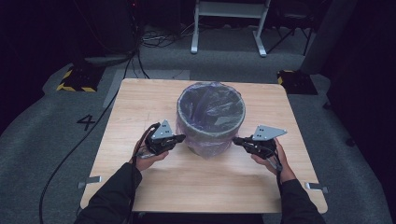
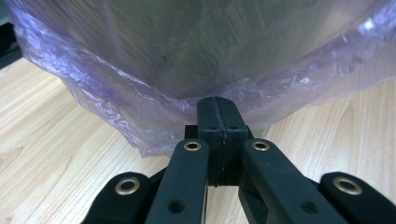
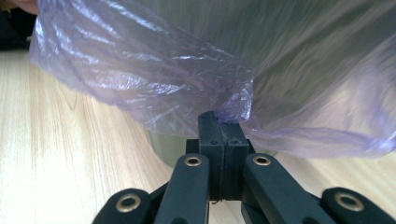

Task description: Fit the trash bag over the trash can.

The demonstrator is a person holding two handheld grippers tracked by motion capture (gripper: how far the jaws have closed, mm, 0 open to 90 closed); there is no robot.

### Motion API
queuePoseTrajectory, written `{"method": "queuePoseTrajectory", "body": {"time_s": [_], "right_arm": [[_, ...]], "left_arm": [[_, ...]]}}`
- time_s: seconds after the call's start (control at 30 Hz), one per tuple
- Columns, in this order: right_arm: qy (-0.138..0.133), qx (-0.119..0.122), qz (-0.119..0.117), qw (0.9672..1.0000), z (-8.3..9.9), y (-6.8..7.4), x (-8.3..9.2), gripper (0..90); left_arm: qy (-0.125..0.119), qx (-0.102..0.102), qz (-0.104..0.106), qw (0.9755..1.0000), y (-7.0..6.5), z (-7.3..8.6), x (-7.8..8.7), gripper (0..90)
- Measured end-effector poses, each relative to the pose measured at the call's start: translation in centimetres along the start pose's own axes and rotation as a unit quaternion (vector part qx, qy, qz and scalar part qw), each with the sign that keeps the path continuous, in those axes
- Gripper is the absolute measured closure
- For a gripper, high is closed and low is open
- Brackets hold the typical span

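Hand-held grippers pinch upright bin's liner.

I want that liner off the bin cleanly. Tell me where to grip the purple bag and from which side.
Grip the purple bag at its loose hem folded down outside the grey bin, coming in level from opposite sides. That film hangs free of the wall, so jaws can pinch it there.

A square wooden table with a light grain stands on grey carpet. On it, toward the far middle, sits a round bin, lined with a thin purple plastic bag whose loose edge hangs down the outside to the tabletop. Small metal brackets stick out at the table's near left and right edges.
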State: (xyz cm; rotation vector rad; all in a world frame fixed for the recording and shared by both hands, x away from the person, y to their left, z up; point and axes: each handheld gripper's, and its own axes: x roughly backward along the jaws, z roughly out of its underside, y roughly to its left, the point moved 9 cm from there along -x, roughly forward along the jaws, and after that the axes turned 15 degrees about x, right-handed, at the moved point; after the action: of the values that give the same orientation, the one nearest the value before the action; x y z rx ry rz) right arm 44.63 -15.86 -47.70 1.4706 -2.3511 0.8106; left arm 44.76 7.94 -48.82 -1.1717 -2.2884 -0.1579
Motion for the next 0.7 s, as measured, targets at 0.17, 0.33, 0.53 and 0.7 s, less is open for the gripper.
{"method": "queuePoseTrajectory", "body": {"time_s": [0.17, 0.33, 0.53, 0.7], "right_arm": [[0.022, -0.014, -0.001, 0.9997, 1.2, 0.0, -0.6, 90.0], [0.047, -0.027, -0.003, 0.9985, 2.7, -0.2, -1.4, 90.0], [0.067, -0.054, -0.004, 0.9963, 4.2, -0.5, -1.9, 90.0], [0.089, -0.070, -0.013, 0.9935, 5.5, -0.4, -2.5, 90.0]], "left_arm": [[0.021, -0.003, -0.007, 0.9998, 0.1, 0.7, -1.0, 89.8], [0.036, 0.002, -0.013, 0.9992, 0.4, 1.5, -1.9, 89.9], [0.047, 0.006, -0.016, 0.9988, 0.9, 2.1, -2.3, 89.8], [0.057, 0.009, -0.019, 0.9982, 1.2, 2.7, -2.7, 89.9]]}}
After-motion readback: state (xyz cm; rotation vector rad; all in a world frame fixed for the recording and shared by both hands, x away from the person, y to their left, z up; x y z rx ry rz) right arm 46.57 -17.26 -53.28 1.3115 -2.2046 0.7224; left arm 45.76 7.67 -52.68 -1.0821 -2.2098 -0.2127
